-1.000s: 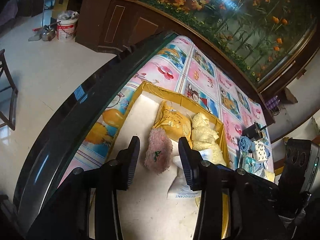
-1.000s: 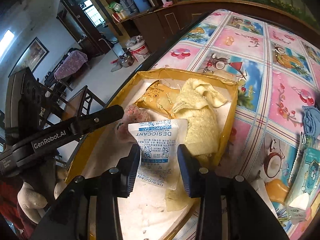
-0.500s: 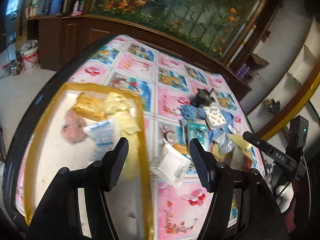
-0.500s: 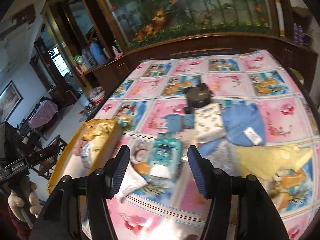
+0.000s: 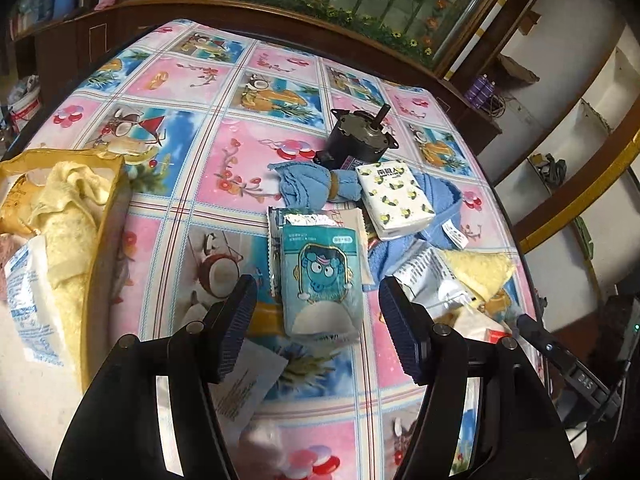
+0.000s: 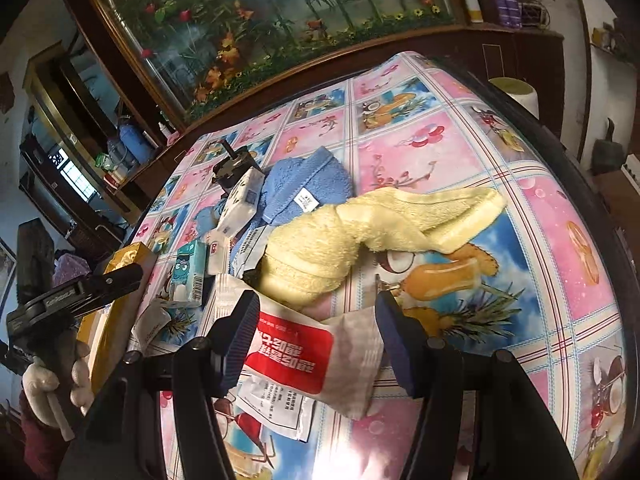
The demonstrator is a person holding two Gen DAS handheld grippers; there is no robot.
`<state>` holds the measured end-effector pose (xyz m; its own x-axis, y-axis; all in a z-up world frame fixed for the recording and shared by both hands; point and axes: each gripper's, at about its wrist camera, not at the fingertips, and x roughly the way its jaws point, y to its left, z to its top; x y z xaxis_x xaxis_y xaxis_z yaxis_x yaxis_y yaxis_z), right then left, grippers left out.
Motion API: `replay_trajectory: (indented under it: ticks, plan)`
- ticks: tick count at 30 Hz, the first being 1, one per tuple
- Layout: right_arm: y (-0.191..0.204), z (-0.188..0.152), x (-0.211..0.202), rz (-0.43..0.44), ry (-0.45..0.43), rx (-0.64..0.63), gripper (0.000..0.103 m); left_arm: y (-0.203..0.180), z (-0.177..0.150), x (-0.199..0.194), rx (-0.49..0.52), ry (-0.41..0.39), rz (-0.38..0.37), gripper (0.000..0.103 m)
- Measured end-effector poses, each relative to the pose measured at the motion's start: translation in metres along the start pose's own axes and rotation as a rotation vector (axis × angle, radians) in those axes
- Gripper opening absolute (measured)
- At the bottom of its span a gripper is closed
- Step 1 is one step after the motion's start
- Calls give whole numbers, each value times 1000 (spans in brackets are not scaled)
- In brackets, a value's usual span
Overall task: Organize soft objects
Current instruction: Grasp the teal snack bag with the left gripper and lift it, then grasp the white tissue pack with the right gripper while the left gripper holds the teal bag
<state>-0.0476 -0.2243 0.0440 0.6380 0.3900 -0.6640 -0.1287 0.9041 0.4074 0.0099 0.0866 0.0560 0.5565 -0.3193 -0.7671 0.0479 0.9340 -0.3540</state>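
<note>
**Both claws open over the pile on the table**

The table (image 5: 224,152) wears a bright cloth of pink and blue fruit squares. At its left edge sits a yellow box (image 5: 105,240) with a yellow cloth (image 5: 76,216) and a white packet (image 5: 28,300) already in it.

Right of the box lies the heap of soft things. A blue towel (image 6: 304,184) is spread at the back, with a dark motor (image 5: 360,136) beyond it and a tissue pack (image 5: 396,196) printed with lemons lying on it. A yellow towel (image 6: 360,236) is draped across the near side of the heap.

The left claw (image 5: 316,320) stands open, nothing pinched. A teal pouch (image 5: 320,280) with a cartoon face lies on the table just ahead, in line with the gap; neither pad touches it.

The right claw (image 6: 316,328) is open too and grips nothing. A red-and-white sachet (image 6: 296,360) lies flat on the table under the gap, its edges near both fingers; I cannot tell whether the left finger touches it. The yellow towel lies just beyond the fingertips.

A gloved hand (image 6: 52,376) holds the left tool, seen at the edge of the right view.
</note>
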Motion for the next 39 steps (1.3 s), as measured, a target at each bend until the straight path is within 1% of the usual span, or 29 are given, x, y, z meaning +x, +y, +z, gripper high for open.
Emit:
replay_trajectory:
  ticks: [4, 8, 11, 12, 13, 14, 17, 21, 24, 27, 30, 34, 39]
  plan:
    - [-13, -2, -6, -6, -11, 13, 60, 0, 5, 29, 14, 11, 44, 64]
    - [-22, -2, -5, -9, -8, 28, 60, -12, 2, 54, 56, 65, 100, 64]
    - [-22, -4, -4, -9, -1, 26, 60, -24, -2, 59, 111, 61, 178, 66]
    - [-21, -4, -4, -10, 1, 22, 60, -25, -3, 59, 118, 67, 177, 65]
    - [-19, -4, -3, -13, 2, 17, 60, -25, -4, 59, 115, 74, 167, 62]
    - [-16, -3, -3, -17, 3, 7, 60, -25, -5, 57, 113, 74, 164, 50]
    - [-8, 1, 0, -18, 3, -17, 60, -22, -8, 46, 99, 67, 113, 46]
    - [11, 10, 8, -6, 14, -54, 60, -18, -17, 20, 41, 48, 24, 46]
    - [32, 24, 20, 10, 31, -93, 60, -16, -26, -7, 7, 19, -48, 46]
    - [57, 45, 40, 7, 45, -142, 60, -13, -36, -34, -6, -18, -109, 46]
    - [85, 64, 69, -2, 87, -199, 60, -5, -44, -57, -15, -61, -143, 46]
    - [116, 76, 109, -70, 137, -275, 60, 16, -54, -77, -38, -105, -152, 46]
    - [134, 78, 156, -221, 208, -334, 60, 48, -61, -88, -74, -126, -144, 46]
